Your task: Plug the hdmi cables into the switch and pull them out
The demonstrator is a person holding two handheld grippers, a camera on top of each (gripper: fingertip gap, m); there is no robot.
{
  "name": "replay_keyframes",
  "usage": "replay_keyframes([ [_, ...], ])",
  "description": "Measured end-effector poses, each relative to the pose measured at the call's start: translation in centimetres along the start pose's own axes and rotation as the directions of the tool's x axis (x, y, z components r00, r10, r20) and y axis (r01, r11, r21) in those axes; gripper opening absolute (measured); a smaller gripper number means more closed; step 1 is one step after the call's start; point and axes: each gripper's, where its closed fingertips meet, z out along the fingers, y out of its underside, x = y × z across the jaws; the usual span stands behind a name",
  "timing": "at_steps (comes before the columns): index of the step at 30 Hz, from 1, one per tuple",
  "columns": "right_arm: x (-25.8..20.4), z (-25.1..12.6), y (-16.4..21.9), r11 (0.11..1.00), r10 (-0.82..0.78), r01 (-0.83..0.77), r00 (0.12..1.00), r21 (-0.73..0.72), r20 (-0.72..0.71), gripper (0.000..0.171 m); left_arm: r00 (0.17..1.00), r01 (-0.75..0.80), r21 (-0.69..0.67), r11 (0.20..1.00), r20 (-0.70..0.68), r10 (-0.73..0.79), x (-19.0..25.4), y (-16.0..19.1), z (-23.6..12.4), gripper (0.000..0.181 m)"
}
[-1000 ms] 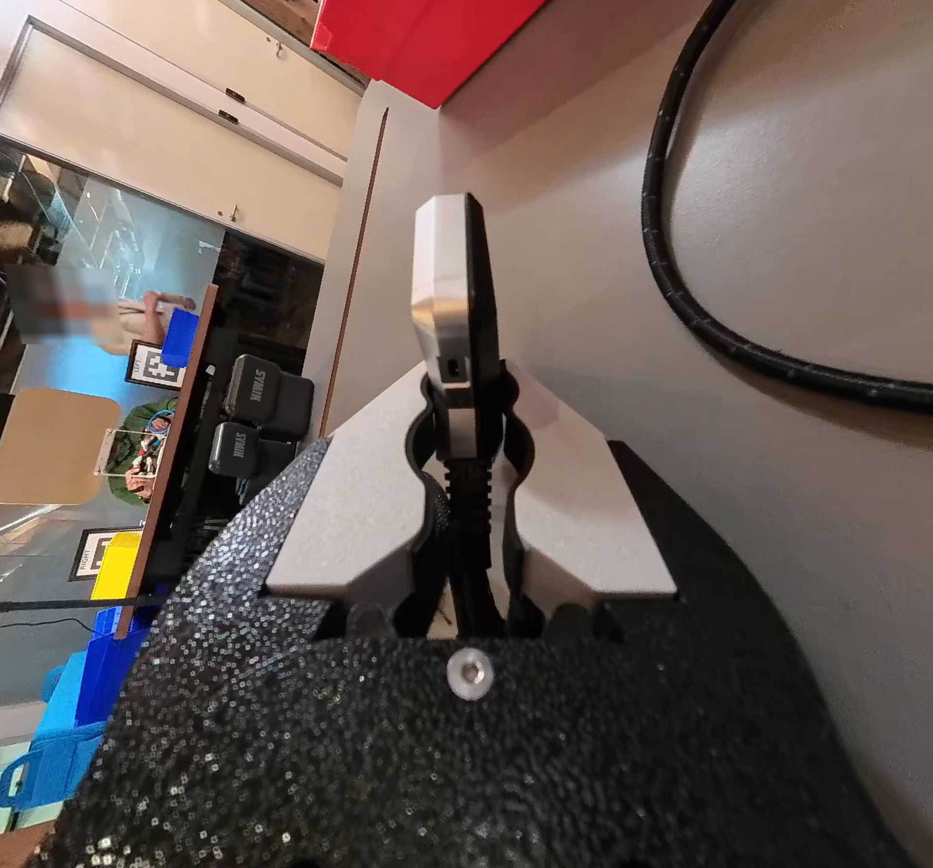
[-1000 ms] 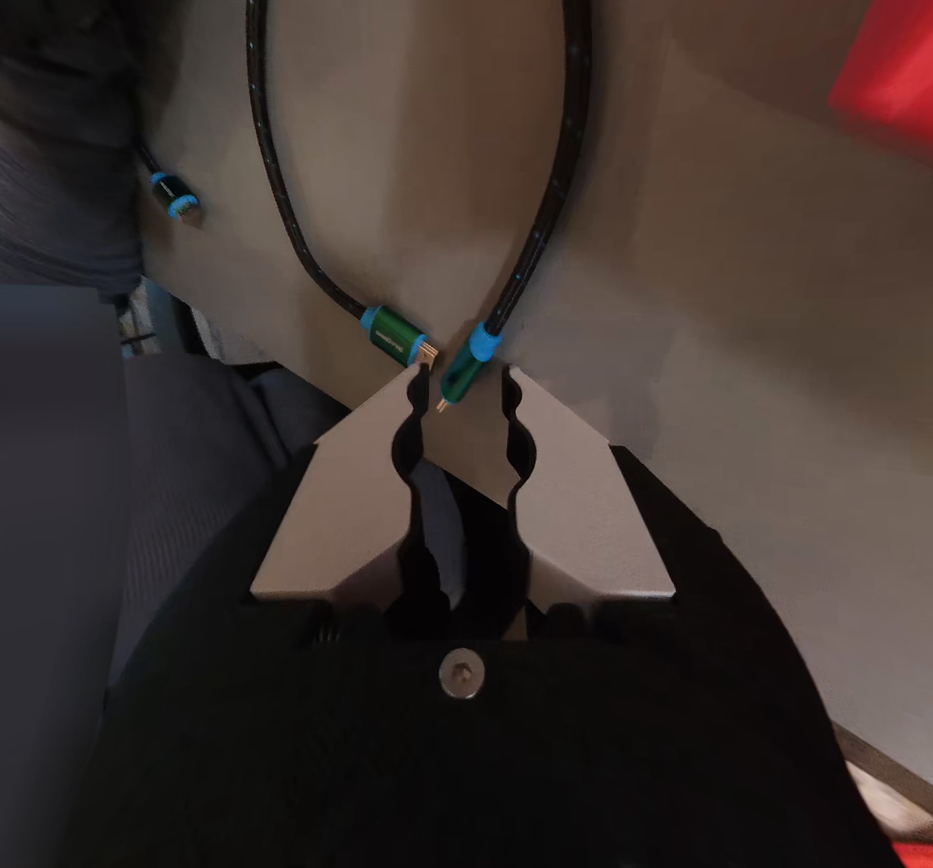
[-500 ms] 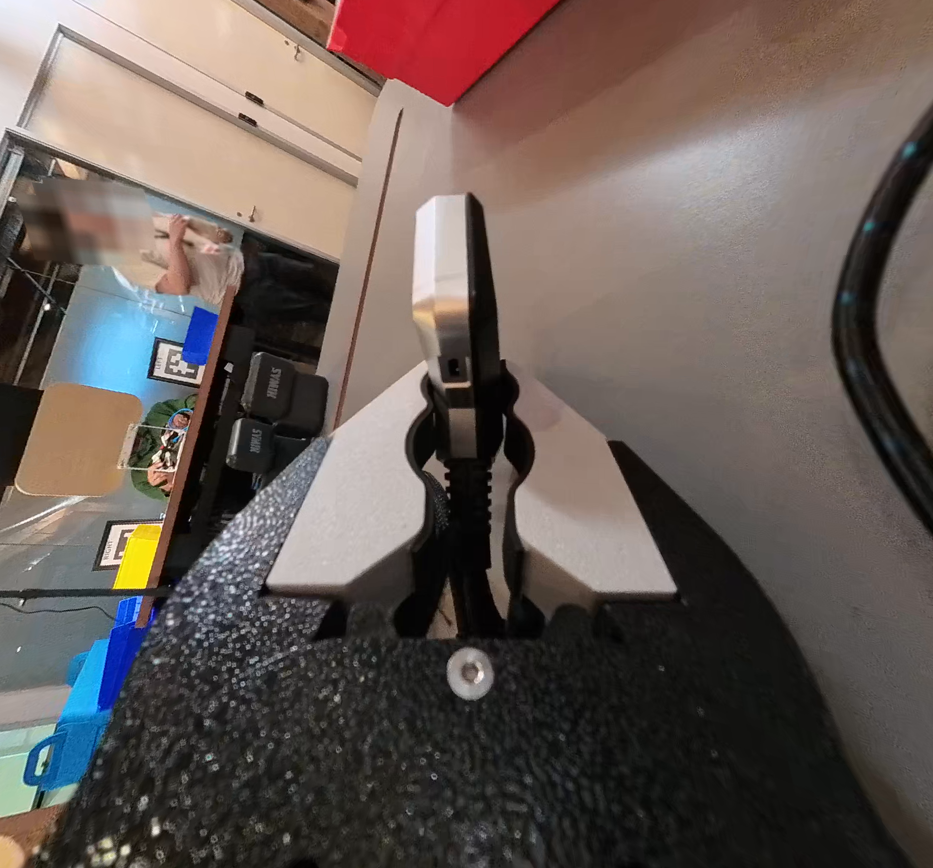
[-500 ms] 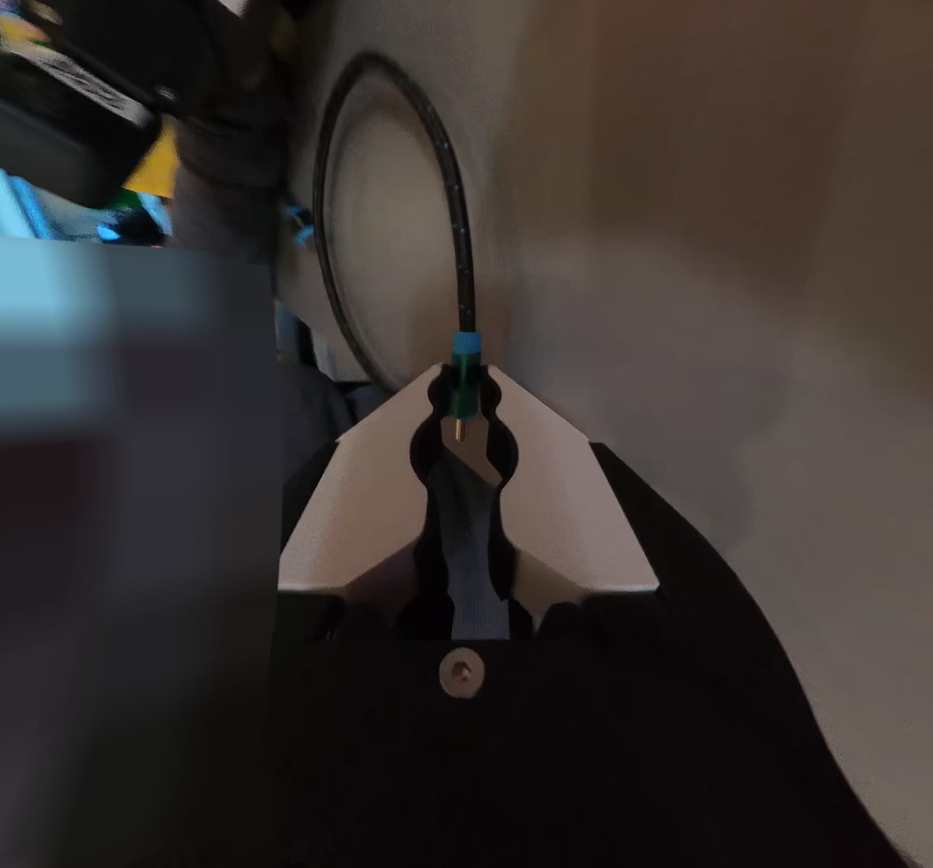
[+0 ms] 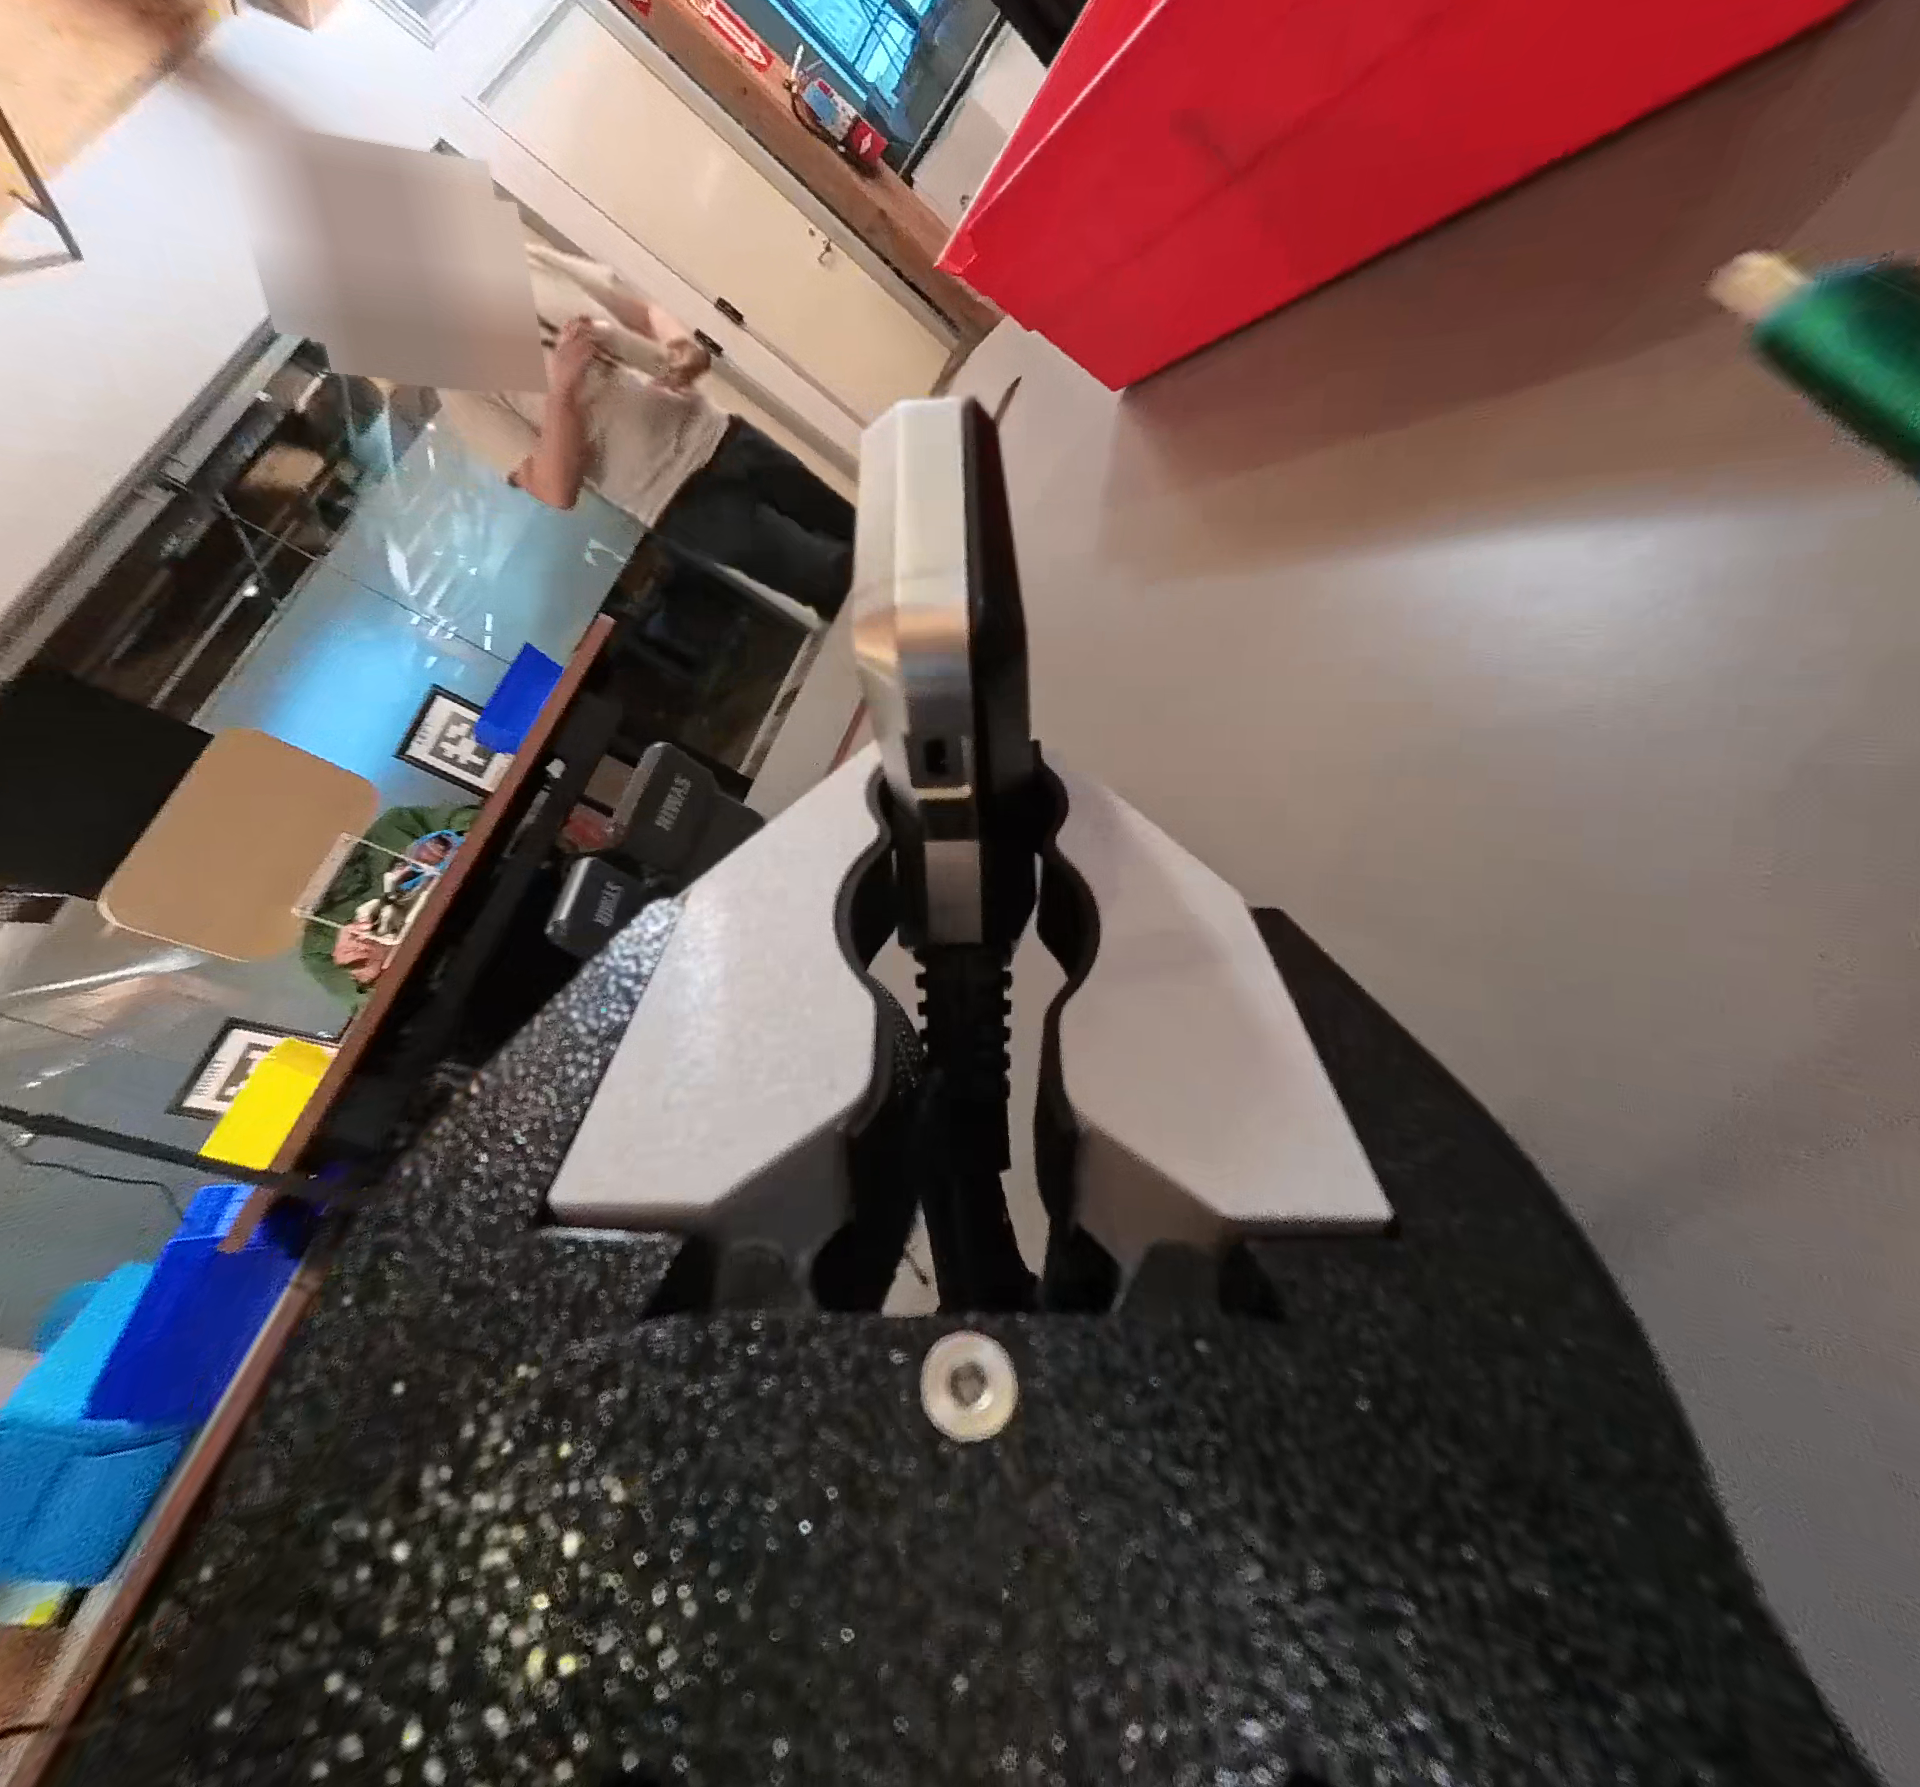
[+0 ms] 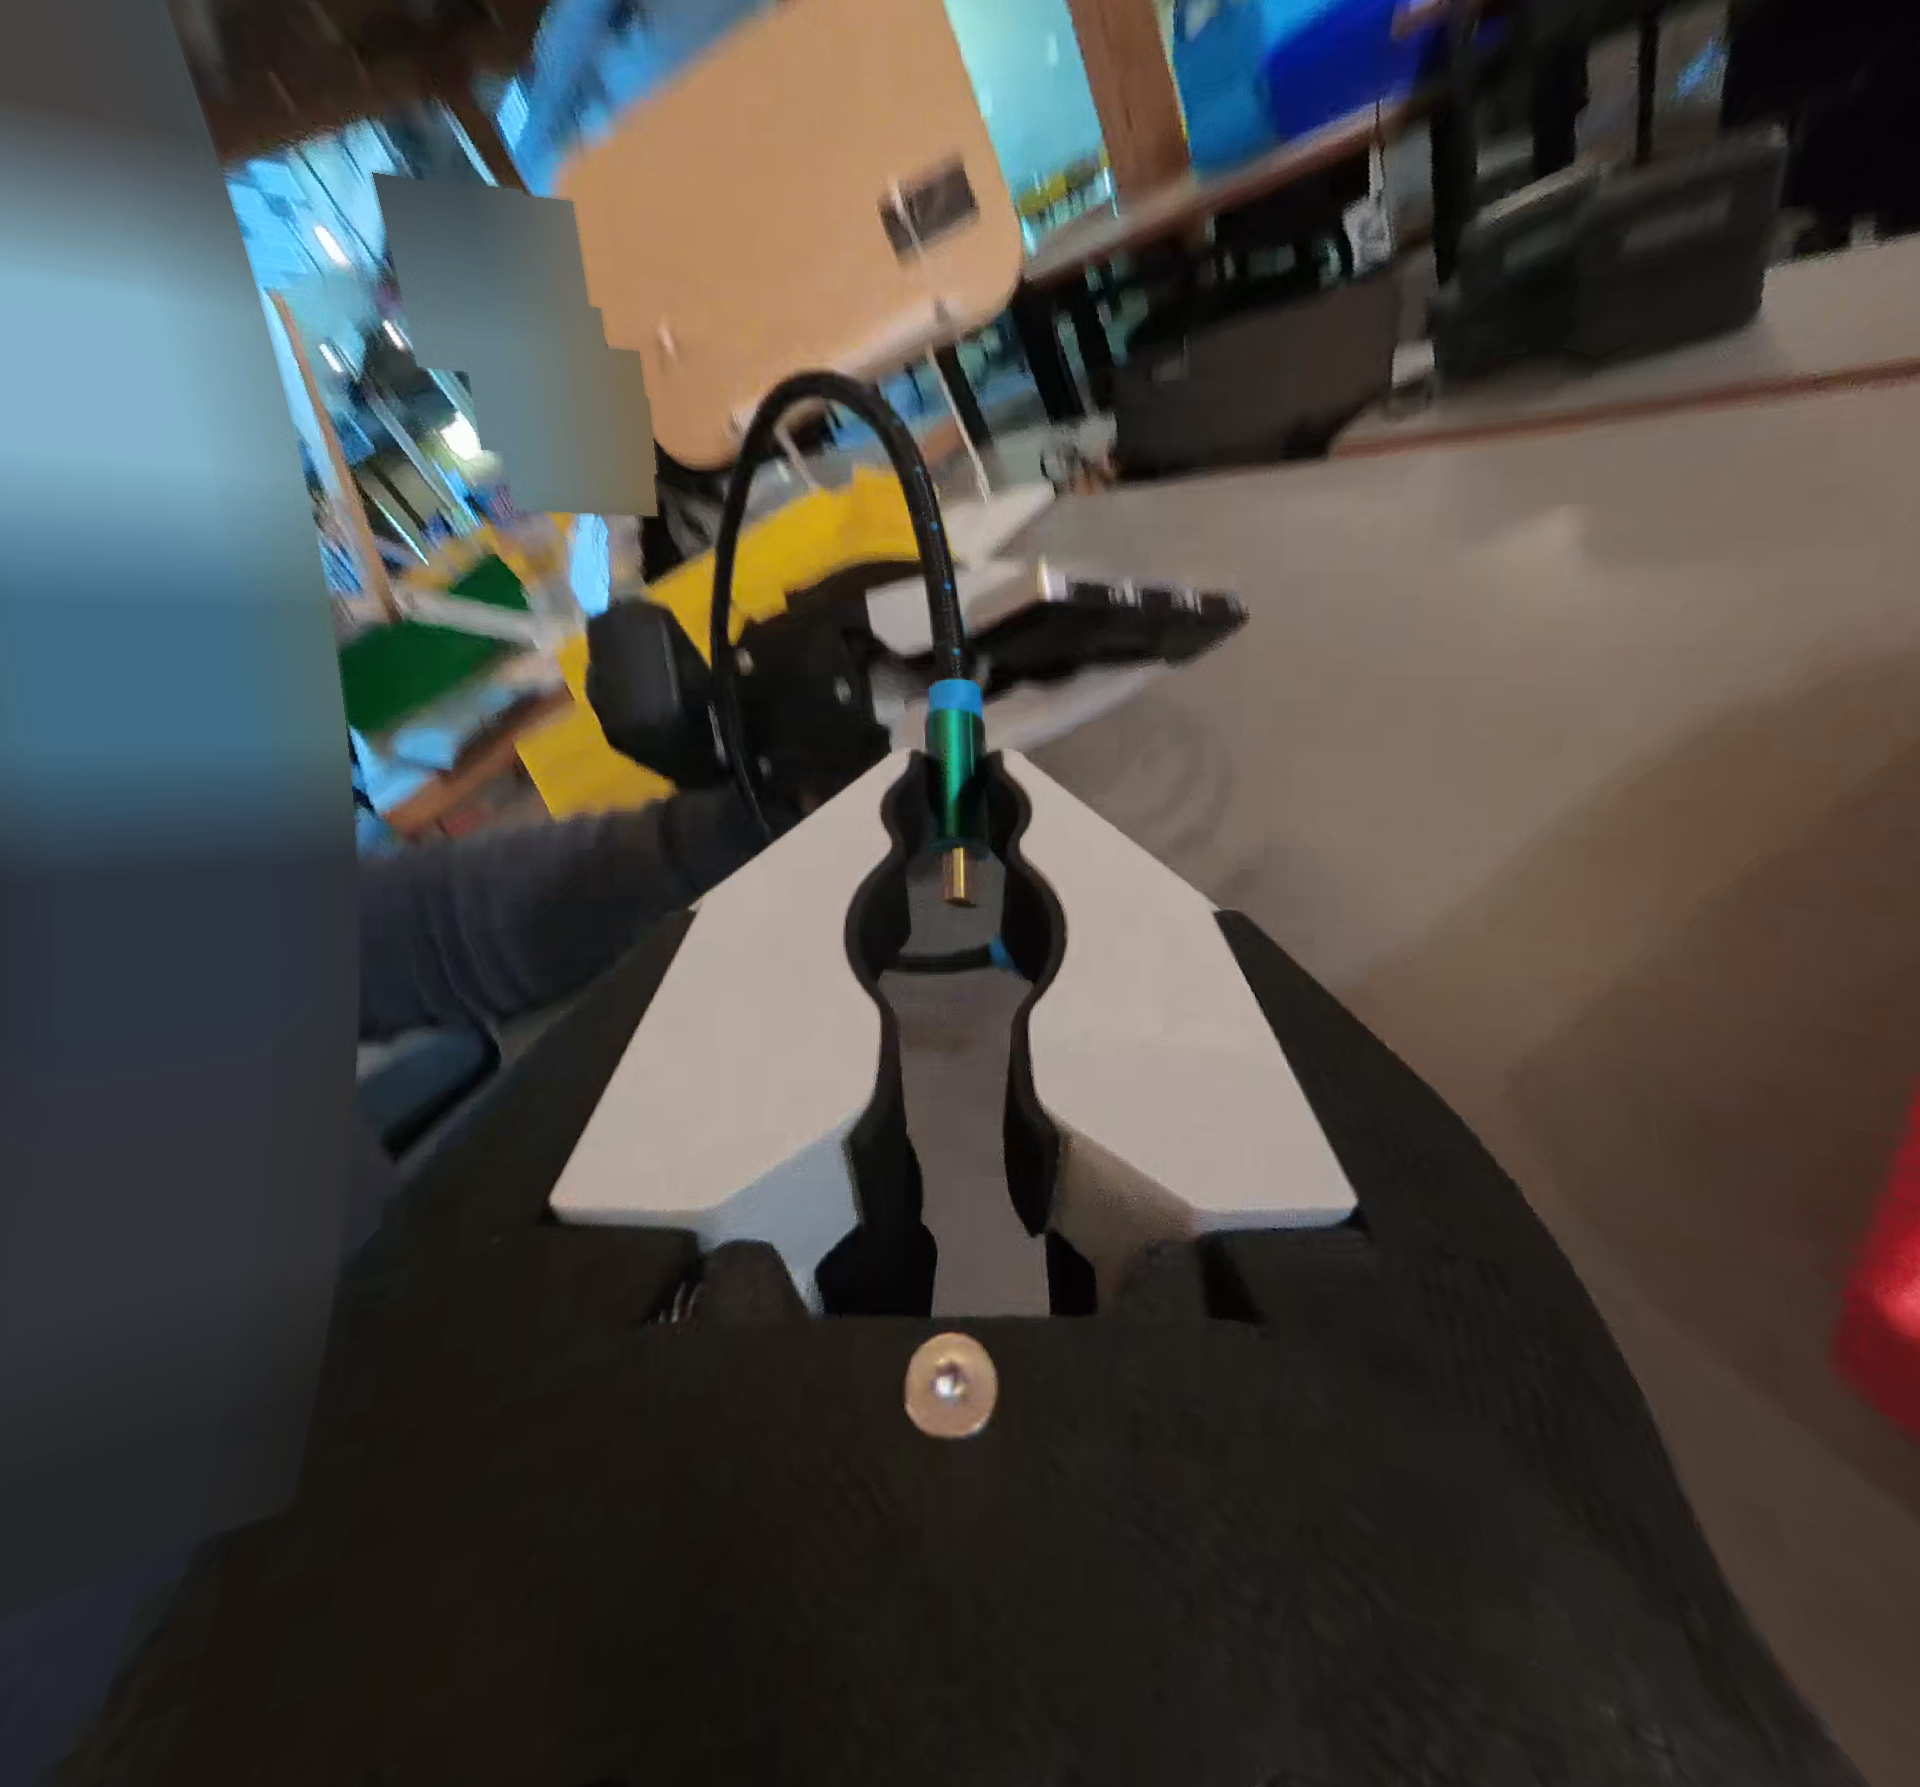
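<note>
left gripper (image 5: 961,802): jaws clamped on the hdmi switch (image 5: 935,594), a flat silver and black unit held edge-on and upright above the grey surface (image 5: 1507,750); its ribbed black lead runs back between the jaws.
left gripper change: grip and pose match the view of a second ago; the braided loop then lying on the surface to the right is gone from this view.
incoming plug: a green hdmi plug (image 5: 1849,355) with a pale metal tip enters at the right edge of the left wrist view, blurred, well apart from the switch.
backdrop: red box (image 5: 1403,75) at the far end of the surface.
right gripper (image 6: 956,802): jaws clamped on the green hdmi plug (image 6: 954,771), blue collar outward, gold tip pointing back toward the camera.
right gripper change: a second ago the jaws stood apart over two plugs on the surface; one plug is now gripped and lifted, and the view has swung up to the room.
cable: black braided cable (image 6: 821,449) arches up and left from the collar.
task meaning: judged as pick-up done, insertion not yet begun; the plug tip must next be turned to face a port on the switch, which port cannot be told.
</note>
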Motion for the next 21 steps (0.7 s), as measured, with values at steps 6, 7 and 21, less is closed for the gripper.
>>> replay_keyframes([
  [6, 0.2, 1.6, -2.4, 0.967, 0.132, -0.147, 0.988, 0.207, 0.084, 0.009, 0.998, -0.053, 0.214, 0.975, 0.051, 0.043, -0.4, -3.9, -2.3, 0.02],
  [7, 0.0, 1.9, -2.9, 0.955, 0.149, -0.169, 0.984, 0.242, 0.1, 0.009, 0.991, -0.108, 0.222, 0.969, 0.1, 0.088, -0.6, -4.4, -2.6, 0.019],
  [21, 1.5, 5.0, 1.4, 0.999, 0.006, -0.005, 1.0, 0.051, -0.013, 0.009, 0.999, 0.033, 0.032, 0.999, 0.036, -0.034, -0.2, -1.6, -1.0, 0.019],
])
